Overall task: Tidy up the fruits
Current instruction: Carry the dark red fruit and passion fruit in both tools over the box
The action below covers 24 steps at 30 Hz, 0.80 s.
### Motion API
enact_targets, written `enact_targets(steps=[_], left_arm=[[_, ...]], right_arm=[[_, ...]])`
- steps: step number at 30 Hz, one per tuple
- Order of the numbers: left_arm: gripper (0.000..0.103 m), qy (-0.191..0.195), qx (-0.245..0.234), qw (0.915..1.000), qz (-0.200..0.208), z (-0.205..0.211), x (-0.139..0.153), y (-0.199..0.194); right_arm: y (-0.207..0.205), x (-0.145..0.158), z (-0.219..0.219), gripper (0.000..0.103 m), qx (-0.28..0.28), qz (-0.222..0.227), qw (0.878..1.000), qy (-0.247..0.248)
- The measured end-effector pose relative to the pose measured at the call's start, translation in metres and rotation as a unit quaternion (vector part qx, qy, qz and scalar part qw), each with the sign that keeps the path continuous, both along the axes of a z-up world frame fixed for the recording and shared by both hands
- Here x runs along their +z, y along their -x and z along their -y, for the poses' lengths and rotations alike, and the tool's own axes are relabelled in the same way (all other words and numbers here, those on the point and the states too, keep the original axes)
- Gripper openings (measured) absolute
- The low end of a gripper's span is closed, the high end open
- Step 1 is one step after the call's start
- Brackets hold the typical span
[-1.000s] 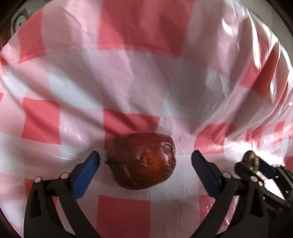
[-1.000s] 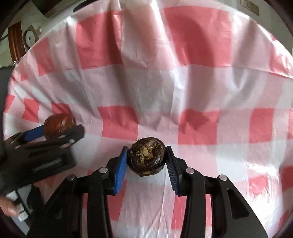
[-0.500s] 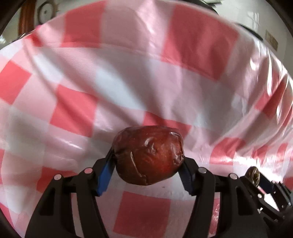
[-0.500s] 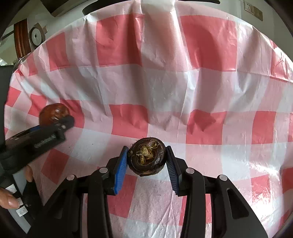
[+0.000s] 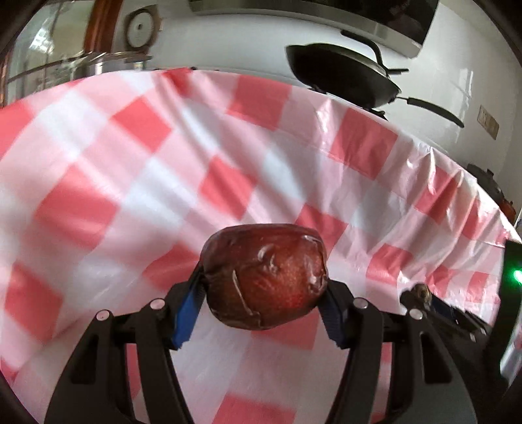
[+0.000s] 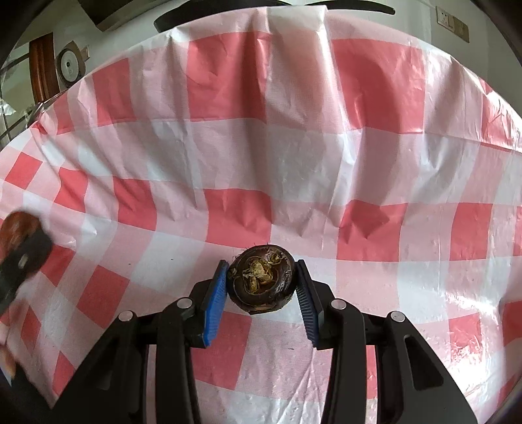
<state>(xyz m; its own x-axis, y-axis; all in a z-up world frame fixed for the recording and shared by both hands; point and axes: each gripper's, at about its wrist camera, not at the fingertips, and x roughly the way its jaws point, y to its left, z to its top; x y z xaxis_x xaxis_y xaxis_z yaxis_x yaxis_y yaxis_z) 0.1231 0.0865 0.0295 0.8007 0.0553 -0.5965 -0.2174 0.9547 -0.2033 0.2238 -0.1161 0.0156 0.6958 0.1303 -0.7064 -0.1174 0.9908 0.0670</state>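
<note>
The table (image 6: 326, 156) is covered by a crinkled plastic cloth (image 5: 156, 182) in red, pink and white checks; its far edge droops over the table end. Nothing lies on the cloth between the two tools.

Behind the table, in the left wrist view, a black frying pan (image 5: 342, 76) with a long handle sits by a white wall, a round dial-like fitting (image 5: 142, 27) hangs beside a brown wooden frame, and a shiny metal rim shows at the far left. A wall socket (image 6: 452, 21) is seen at the top right of the right wrist view.

The left hand-held gripper (image 5: 264, 305) is clamped on a large dark-red wrinkled fruit (image 5: 266, 277), carried clear above the cloth; the picture is blurred. The right hand-held gripper (image 6: 261, 287) is clamped on a small round dark-brown fruit (image 6: 262, 277) with a dried yellowish top facing the camera, just over the cloth.

No bowl or basket is in view.
</note>
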Motion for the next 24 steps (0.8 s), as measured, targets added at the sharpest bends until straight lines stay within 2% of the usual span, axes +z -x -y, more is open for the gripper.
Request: enact_targets(steps=[4, 6, 8, 12, 17, 24], left_arm=[[0.063, 0.011, 0.009, 0.9999, -0.001, -0.023, 0.008, 0.04], [0.063, 0.002, 0.019, 0.9998, 0.004, -0.03, 0.009, 0.064], [0.063, -0.012, 0.03, 0.9994, 0.008, -0.036, 0.013, 0.089], [0.063, 0.001, 0.046, 0.9987, 0.023, -0.047, 0.022, 0.133], [0.063, -0.014, 0.044, 0.9984, 0.032, -0.049, 0.026, 0.18], [0.063, -0.023, 0.041, 0.9987, 0.018, -0.067, 0.018, 0.25]], right_arm=[[0.013, 0.011, -0.015, 0.04, 0.021, 0.014, 1.0, 0.005], [0.031, 0.021, -0.026, 0.04, 0.04, 0.027, 0.999, 0.009], [0.06, 0.03, -0.039, 0.04, 0.067, 0.04, 0.997, 0.018], [0.109, 0.041, -0.055, 0.04, 0.094, 0.051, 0.993, 0.039], [0.176, 0.052, -0.073, 0.04, 0.129, 0.069, 0.988, 0.052], [0.261, 0.052, -0.11, 0.04, 0.181, 0.077, 0.978, 0.073]])
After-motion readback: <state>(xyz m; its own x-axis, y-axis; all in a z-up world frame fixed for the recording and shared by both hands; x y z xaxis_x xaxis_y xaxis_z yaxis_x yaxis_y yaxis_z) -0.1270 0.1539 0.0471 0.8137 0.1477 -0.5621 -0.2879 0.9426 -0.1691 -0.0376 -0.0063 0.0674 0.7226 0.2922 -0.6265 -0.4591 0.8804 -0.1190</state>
